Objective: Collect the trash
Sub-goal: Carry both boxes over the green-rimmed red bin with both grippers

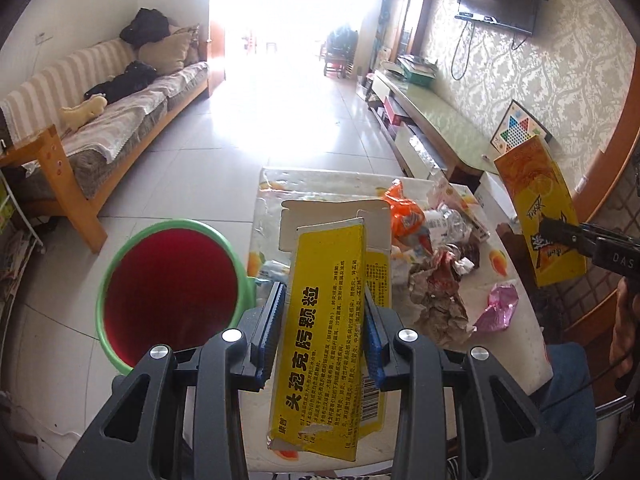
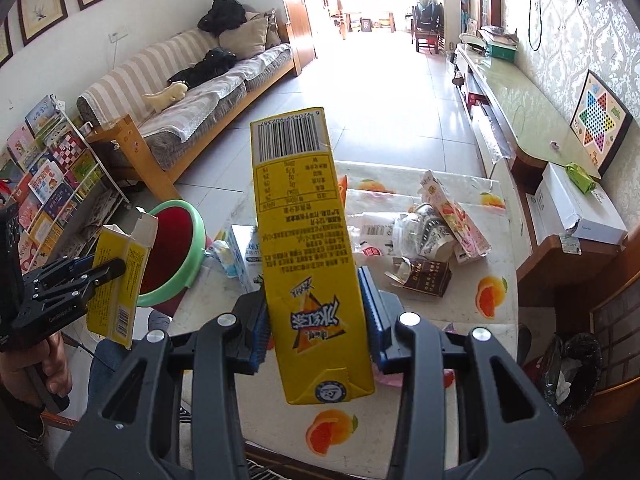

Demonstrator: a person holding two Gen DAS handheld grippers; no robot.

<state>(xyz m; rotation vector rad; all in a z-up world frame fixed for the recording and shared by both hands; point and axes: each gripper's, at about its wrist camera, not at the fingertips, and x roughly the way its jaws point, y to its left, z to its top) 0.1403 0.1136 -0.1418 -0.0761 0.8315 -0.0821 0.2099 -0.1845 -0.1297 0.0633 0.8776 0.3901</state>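
My left gripper (image 1: pixel 324 332) is shut on a yellow medicine box (image 1: pixel 324 320) with an open white flap, held above the table's left edge beside the red bin with a green rim (image 1: pixel 168 292). It also shows in the right wrist view (image 2: pixel 120 280). My right gripper (image 2: pixel 316 320) is shut on a yellow iced-tea carton (image 2: pixel 308 248), held upside down above the table; the carton also shows in the left wrist view (image 1: pixel 536 216). More trash lies on the table: an orange bag (image 1: pixel 404 212), crumpled paper (image 1: pixel 436 296), a pink wrapper (image 1: pixel 496 308), a brown carton (image 2: pixel 424 276).
The table (image 2: pixel 492 320) has a fruit-print cloth. The bin (image 2: pixel 176 252) stands on the floor at its left. A sofa (image 1: pixel 100 120) is at far left, a bookshelf (image 2: pixel 52 176) near it, a TV bench (image 1: pixel 440 128) at right. A black waste basket (image 2: pixel 572 372) sits at lower right.
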